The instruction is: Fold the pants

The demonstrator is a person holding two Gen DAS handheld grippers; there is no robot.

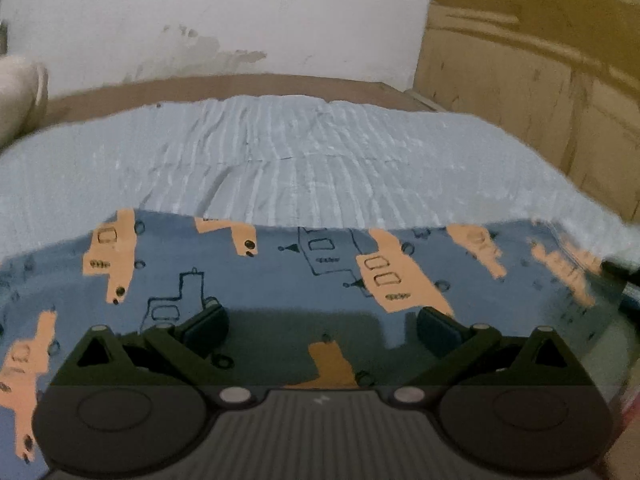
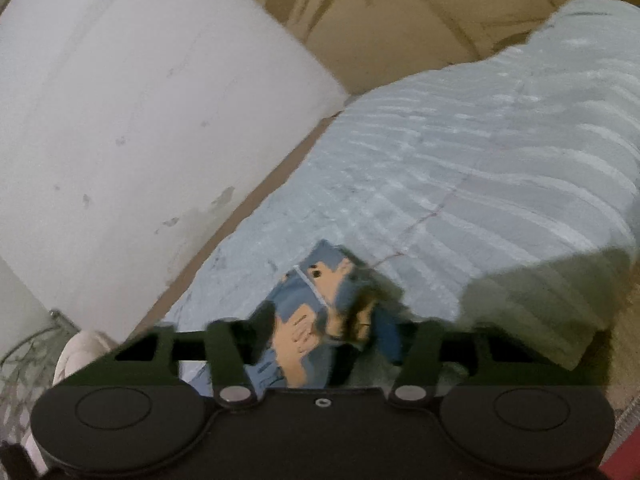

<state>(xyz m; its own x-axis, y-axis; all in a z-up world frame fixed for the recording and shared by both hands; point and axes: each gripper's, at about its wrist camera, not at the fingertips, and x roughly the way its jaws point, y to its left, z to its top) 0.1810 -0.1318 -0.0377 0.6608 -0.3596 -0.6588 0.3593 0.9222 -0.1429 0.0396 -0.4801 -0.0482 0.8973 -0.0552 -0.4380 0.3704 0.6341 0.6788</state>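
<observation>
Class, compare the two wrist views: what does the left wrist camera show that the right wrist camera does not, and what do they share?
Only the left wrist view shows the pants spread flat and wide, with the left gripper open above them, nothing between its fingers.

Only the right wrist view shows a bunched fold of that fabric between the right gripper fingers, plus a whitish, shoe-like object low at the left.

Both show the blue-and-orange printed pants, the pale ribbed bedspread, the white wall and wooden panelling.
</observation>
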